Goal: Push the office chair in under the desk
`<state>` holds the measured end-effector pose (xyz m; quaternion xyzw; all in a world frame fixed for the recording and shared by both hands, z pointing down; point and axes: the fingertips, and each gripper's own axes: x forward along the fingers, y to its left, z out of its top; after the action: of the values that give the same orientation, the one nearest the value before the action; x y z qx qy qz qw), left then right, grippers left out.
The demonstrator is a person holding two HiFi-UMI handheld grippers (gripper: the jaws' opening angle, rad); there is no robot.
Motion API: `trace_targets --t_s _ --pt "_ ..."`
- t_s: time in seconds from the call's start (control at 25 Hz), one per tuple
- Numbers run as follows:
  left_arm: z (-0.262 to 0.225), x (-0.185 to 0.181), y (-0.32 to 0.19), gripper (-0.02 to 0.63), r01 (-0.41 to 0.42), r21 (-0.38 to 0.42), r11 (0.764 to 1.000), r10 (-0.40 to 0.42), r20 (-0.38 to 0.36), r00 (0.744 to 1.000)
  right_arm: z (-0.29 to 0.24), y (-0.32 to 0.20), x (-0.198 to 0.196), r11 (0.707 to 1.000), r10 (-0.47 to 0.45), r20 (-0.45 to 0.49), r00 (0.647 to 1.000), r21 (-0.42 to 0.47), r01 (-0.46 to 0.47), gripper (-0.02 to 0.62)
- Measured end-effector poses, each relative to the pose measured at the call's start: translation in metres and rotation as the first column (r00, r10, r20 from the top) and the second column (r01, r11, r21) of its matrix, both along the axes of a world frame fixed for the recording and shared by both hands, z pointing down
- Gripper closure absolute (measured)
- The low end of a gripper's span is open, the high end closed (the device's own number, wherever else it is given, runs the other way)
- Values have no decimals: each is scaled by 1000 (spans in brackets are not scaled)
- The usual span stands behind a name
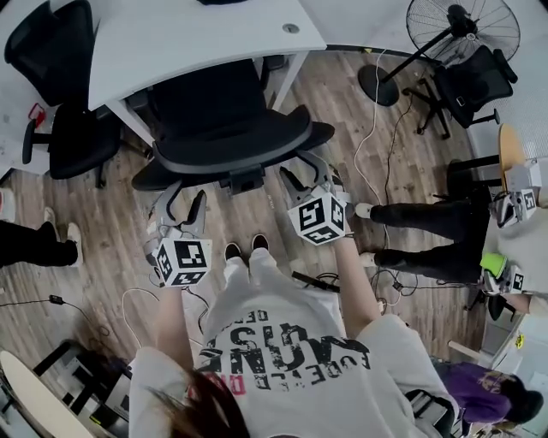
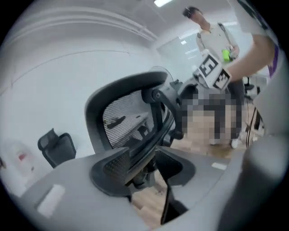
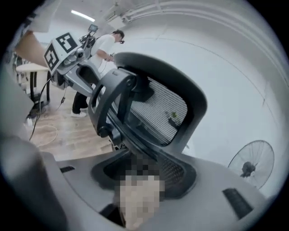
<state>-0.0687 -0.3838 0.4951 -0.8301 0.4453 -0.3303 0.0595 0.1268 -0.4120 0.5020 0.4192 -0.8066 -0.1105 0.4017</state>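
A second black office chair stands at the far left on the wooden floor. At the far right, a pedestal fan stands just beside another black chair. A white cable runs past the fan's base. On the right, a person's legs in black trousers stretch across the floor. A person in purple is at the near right.

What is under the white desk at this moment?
The black office chair is partly under the white desk, backrest outside. The desk hides its seat front and anything else beneath.
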Motion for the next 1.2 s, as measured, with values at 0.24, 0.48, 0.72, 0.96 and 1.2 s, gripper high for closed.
trace_targets --t_s 0.24,0.48,0.72,0.96,1.2 --pt "-30 -3 0 502 101 -31 994 -105 -371 923 -18 11 -1 987 155 303 940 -19 -157 532" --pt "-47 -7 3 593 148 31 988 -122 -417 901 -42 23 -9 960 271 617 739 -114 -257 571" --pt "-75 -16 9 595 181 74 981 -119 -504 856 -74 31 -21 952 278 704 653 -113 -284 571" --pt "-105 -17 18 595 195 123 973 -103 -525 845 -104 44 -20 955 241 739 629 -64 -291 571" --pt "-141 -11 29 595 243 175 954 -102 -571 815 -132 56 -13 964 180 759 625 -9 -267 571"
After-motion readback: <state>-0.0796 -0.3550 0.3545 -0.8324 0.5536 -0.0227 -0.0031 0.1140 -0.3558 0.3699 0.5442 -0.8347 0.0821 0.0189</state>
